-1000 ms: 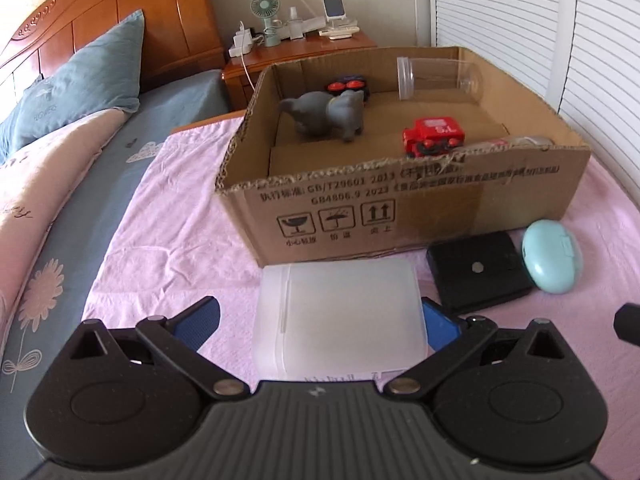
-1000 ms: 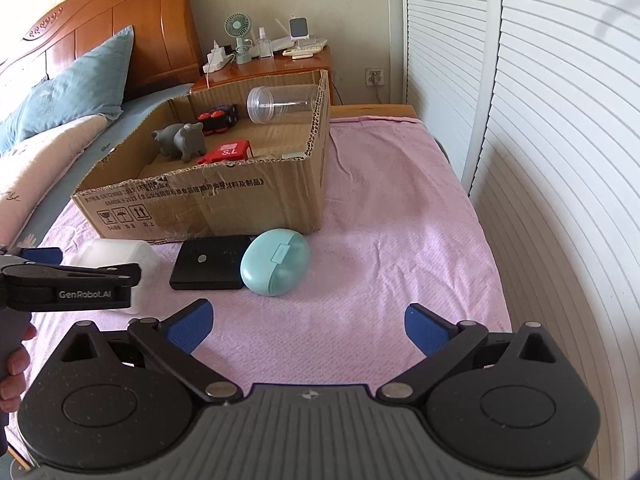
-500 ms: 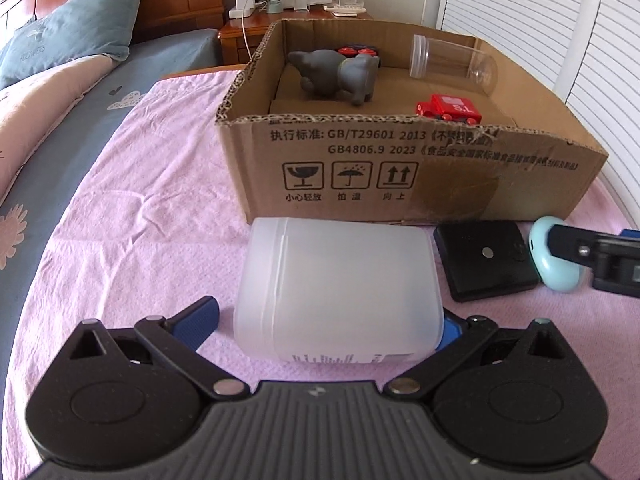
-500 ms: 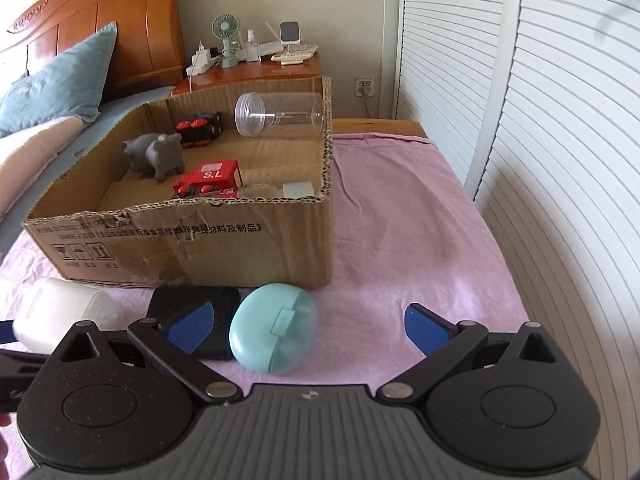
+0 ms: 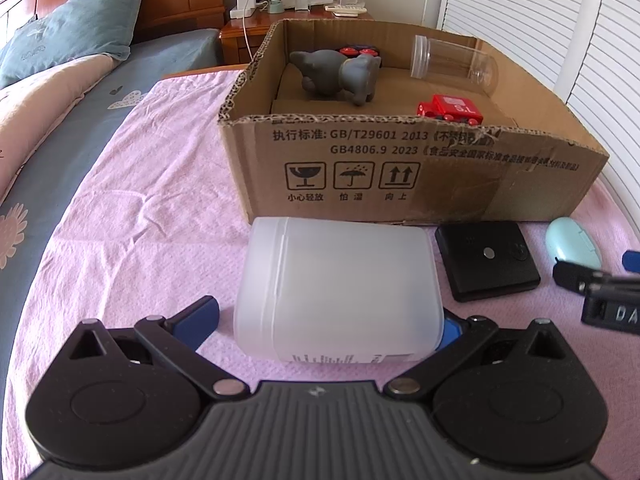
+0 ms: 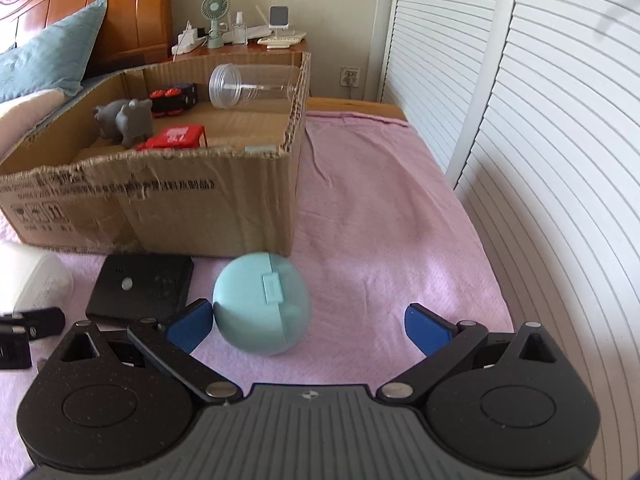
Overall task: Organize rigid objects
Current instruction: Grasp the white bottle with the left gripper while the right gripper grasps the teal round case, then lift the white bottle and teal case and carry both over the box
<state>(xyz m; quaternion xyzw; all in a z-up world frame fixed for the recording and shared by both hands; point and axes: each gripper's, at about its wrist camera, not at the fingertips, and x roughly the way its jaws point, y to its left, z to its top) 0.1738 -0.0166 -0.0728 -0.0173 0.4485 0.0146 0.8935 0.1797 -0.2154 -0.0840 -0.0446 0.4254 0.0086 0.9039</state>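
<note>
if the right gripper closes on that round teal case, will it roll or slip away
Probably a bit. The teal case looks smooth and domed, so the pads may skid on its curve. It sits off-centre, against the right gripper's near-side finger, so closing could nudge it sideways first. The soft pink blanket should damp rolling. It looks like a rigid shell, unlikely to deform.

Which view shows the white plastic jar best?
The left wrist view: the white plastic jar lies on its side, whole, between the open left gripper fingers. The right wrist view catches only one rounded end at its left edge.
</note>
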